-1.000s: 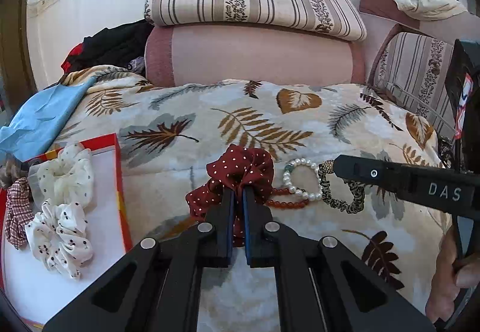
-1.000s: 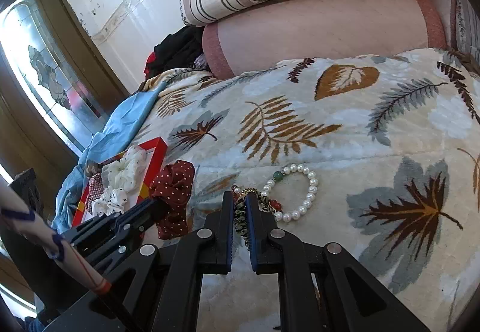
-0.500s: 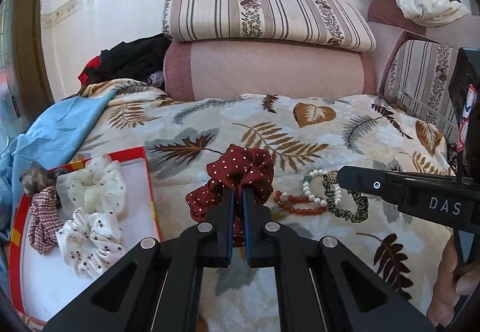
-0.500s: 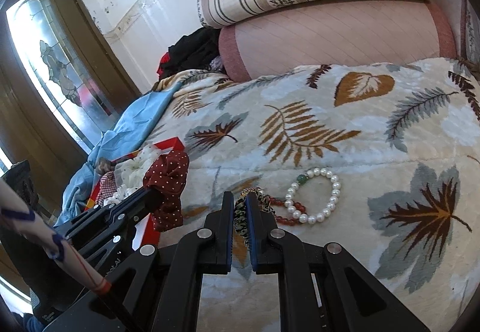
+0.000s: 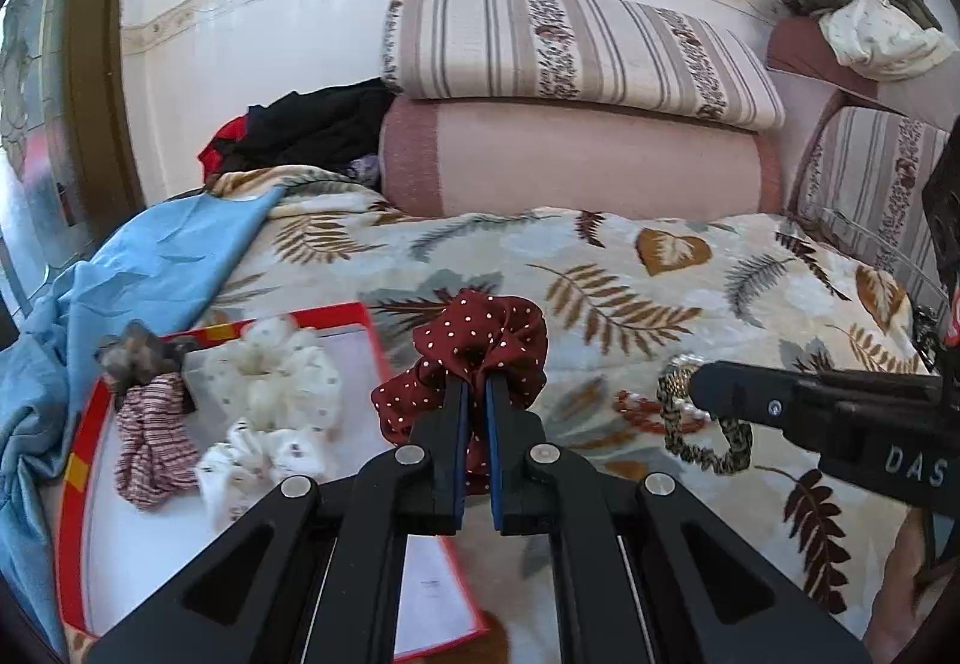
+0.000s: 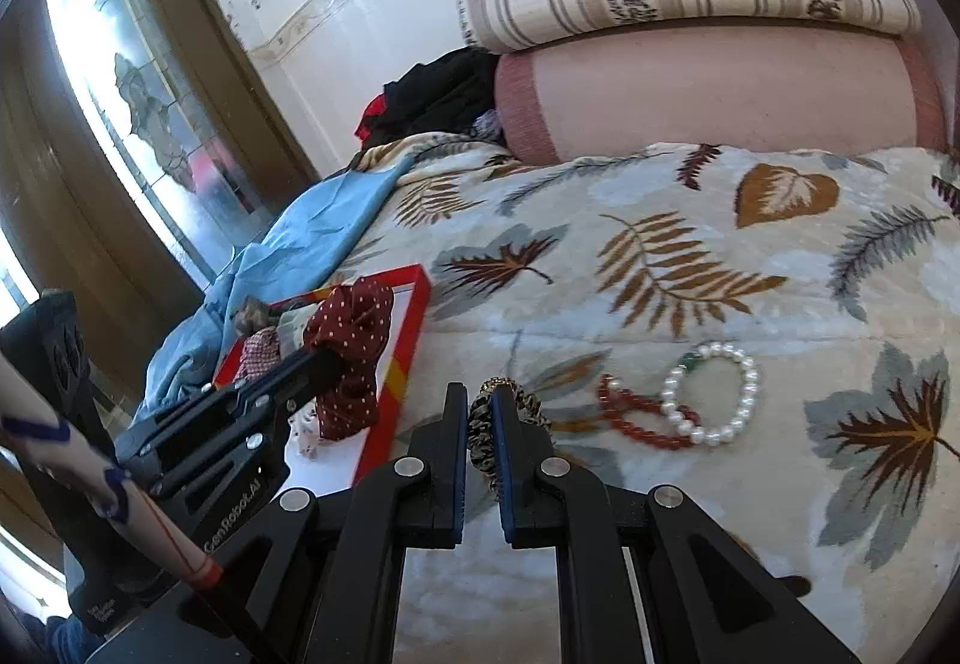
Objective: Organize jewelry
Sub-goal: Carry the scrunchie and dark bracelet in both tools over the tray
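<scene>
While clamped in the left gripper (image 5: pixel 474 388), dotted red scrunchie (image 5: pixel 480 340) over red tray (image 5: pixel 375 340) edge. Right gripper (image 6: pixel 478 400) pinching leopard scrunchie (image 6: pixel 480 436). Only in right view, whole pearl bracelet (image 6: pixel 714 394) on bed.

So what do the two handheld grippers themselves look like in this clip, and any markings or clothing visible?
Both are matte black linkage frames with silver round pivot pins and blue-lined finger pads. The right gripper carries white "DAS" lettering on its side; the left gripper shows white "GenRobot.AI" text. A white sleeve with blue and red line pattern shows in the right wrist view. No cables visible.
</scene>
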`<state>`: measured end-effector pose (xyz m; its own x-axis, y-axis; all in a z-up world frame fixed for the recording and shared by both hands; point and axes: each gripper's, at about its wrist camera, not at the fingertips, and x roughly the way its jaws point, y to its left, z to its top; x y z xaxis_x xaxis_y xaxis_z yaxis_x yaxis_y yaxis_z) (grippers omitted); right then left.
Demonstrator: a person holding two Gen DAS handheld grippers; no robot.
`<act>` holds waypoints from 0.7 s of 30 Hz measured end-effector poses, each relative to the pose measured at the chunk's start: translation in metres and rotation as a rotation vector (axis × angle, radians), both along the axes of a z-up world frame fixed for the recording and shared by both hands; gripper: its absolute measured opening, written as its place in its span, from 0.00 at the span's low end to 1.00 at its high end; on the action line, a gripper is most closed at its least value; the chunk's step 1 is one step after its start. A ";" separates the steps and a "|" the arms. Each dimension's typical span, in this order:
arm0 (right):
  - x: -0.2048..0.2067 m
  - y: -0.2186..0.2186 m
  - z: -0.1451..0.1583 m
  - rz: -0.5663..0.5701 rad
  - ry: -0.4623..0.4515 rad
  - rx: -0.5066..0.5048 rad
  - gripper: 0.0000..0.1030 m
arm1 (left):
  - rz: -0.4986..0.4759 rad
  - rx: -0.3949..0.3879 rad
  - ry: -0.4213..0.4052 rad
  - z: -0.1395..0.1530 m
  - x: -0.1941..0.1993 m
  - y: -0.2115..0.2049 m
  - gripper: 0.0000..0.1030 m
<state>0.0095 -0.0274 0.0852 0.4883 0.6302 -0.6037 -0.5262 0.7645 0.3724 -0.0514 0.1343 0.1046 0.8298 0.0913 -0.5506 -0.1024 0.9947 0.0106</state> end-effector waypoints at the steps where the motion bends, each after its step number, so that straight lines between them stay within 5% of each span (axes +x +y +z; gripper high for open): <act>1: -0.002 0.003 0.000 0.006 0.000 0.001 0.09 | 0.005 -0.002 -0.001 0.001 -0.001 0.003 0.05; 21: -0.025 0.066 -0.002 0.117 0.018 0.024 0.09 | 0.104 -0.022 0.003 0.003 -0.019 0.063 0.05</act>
